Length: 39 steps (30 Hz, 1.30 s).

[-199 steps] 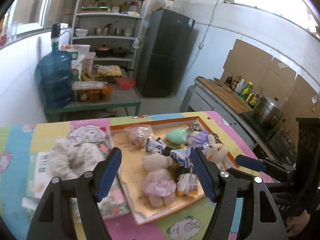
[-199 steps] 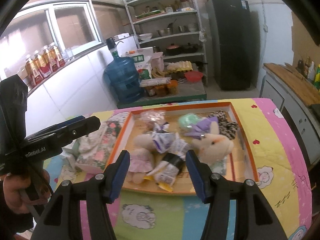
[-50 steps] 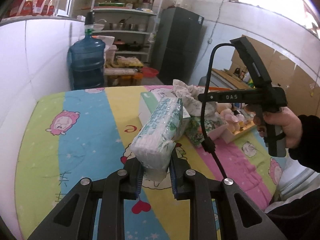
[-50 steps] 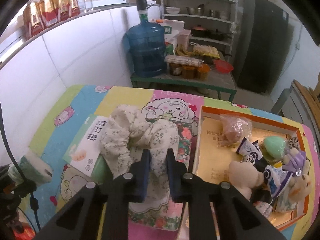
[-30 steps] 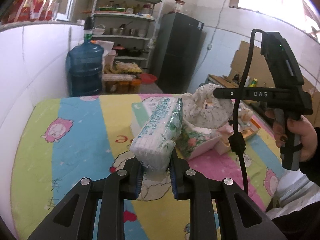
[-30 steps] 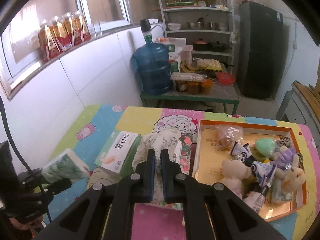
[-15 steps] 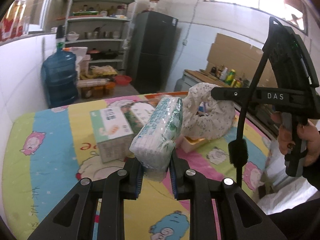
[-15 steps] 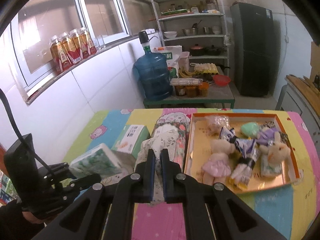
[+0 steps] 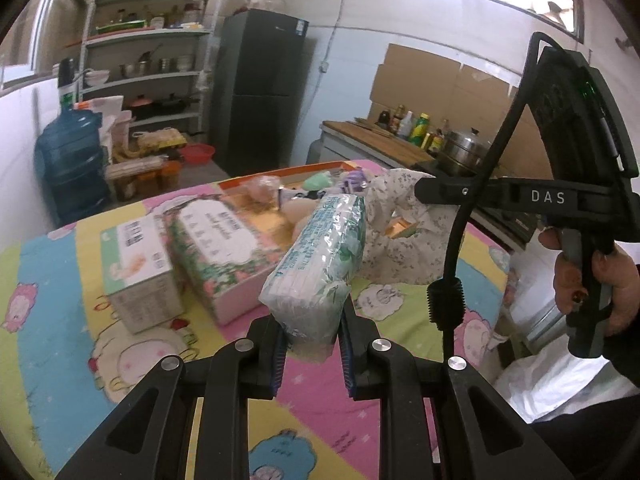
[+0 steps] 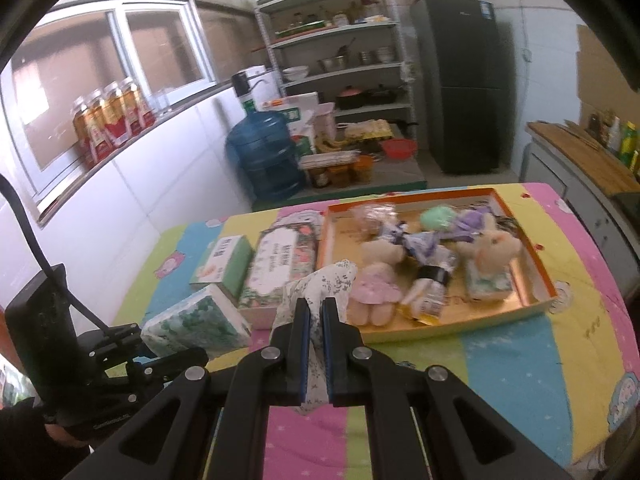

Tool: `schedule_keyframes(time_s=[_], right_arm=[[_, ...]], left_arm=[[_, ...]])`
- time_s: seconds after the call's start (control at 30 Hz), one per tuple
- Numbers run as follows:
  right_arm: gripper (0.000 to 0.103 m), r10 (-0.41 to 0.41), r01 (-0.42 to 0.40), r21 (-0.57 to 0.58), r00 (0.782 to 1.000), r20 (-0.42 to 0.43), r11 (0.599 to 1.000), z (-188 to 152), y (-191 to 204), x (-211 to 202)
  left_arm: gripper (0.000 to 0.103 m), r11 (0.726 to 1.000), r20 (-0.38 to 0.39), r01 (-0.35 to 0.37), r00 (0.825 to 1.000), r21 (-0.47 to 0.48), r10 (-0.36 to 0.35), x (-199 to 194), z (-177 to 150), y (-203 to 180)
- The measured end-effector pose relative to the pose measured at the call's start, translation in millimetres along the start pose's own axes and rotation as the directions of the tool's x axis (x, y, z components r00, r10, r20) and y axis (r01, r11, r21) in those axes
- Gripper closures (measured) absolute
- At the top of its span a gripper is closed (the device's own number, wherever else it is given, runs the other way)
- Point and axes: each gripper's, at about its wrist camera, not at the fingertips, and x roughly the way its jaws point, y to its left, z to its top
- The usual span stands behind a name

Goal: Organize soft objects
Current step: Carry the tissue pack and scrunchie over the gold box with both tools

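Holding tissue pack (image 9: 320,264): left gripper (image 9: 312,344) clamped on its end, carried clear. Right gripper (image 10: 314,344) pinching cloth (image 10: 324,284), probably same reason; tray (image 10: 536,268) ahead.

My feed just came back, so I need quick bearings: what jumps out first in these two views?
Both tools are loaded: the left tool is shut on a plastic-wrapped tissue pack, and the right tool pinches a floral cloth, both lifted above the cartoon-print table cover. Behind them sits an orange-rimmed tray crowded with plush toys, with two tissue boxes to its left.
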Motion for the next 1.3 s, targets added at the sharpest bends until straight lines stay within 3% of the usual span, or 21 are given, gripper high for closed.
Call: schedule_keyframes(time_s=[0.47,0.77,0.97,1.3], right_arm=[[0.096,-0.072,0.072,0.021,0.997,0.03,0.997,19.2,-57.7,-6.5],[0.097,-0.047,0.046,0.022,0.999,0.026,0.999,39.8,-99.3,6.4],[0.096,-0.019,0.019,0.019,1.0,0.023,1.0,52.9,-123.2,18.9],[0.096,0.049,-0.049,0.0,0.999,0.019,0.999,84.7,-154.1,45.9]], left_arm=[[0.08,0.998,-0.007,-0.026,1.0,-0.052,0.026,48.2,33.0,-31.3],[0.08,0.99,-0.006,-0.105,0.994,-0.09,0.105,77.4,54.1,-39.4],[0.08,0.976,-0.009,-0.19,0.982,-0.108,0.19,97.8,68.9,-45.2],[0.08,0.95,-0.013,-0.262,0.964,-0.17,0.264,131.5,97.5,-41.8]])
